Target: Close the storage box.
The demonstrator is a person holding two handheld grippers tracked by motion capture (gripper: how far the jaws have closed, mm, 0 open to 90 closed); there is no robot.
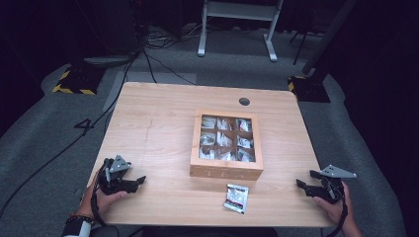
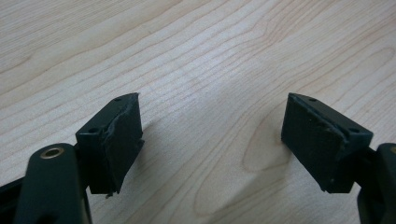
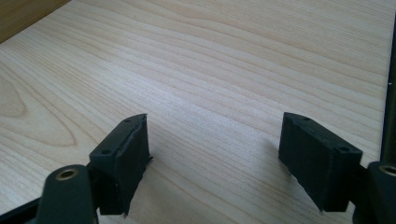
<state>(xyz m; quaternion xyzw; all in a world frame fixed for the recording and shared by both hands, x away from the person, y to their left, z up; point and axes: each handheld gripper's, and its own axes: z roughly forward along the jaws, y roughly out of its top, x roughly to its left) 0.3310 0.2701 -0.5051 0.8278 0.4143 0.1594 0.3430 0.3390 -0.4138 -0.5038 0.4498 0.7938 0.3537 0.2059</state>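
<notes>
Lying flat near my table [image 1: 148,123] edge, the sachet [image 1: 236,198] sits just before the box [image 1: 226,170], between my grippers. Left gripper [image 1: 142,179] and right gripper [image 1: 305,178] both gape wide, empty, well apart from it.

— What sits at the middle of the table?
— A square light-wood box with a clear lid [image 1: 227,145], shut, divided into nine compartments that hold pale packets.
— And nearer the front edge?
— A small silvery foil sachet with a red-and-white label [image 1: 236,198], flat, just before the box's front wall, slightly tilted.
</notes>
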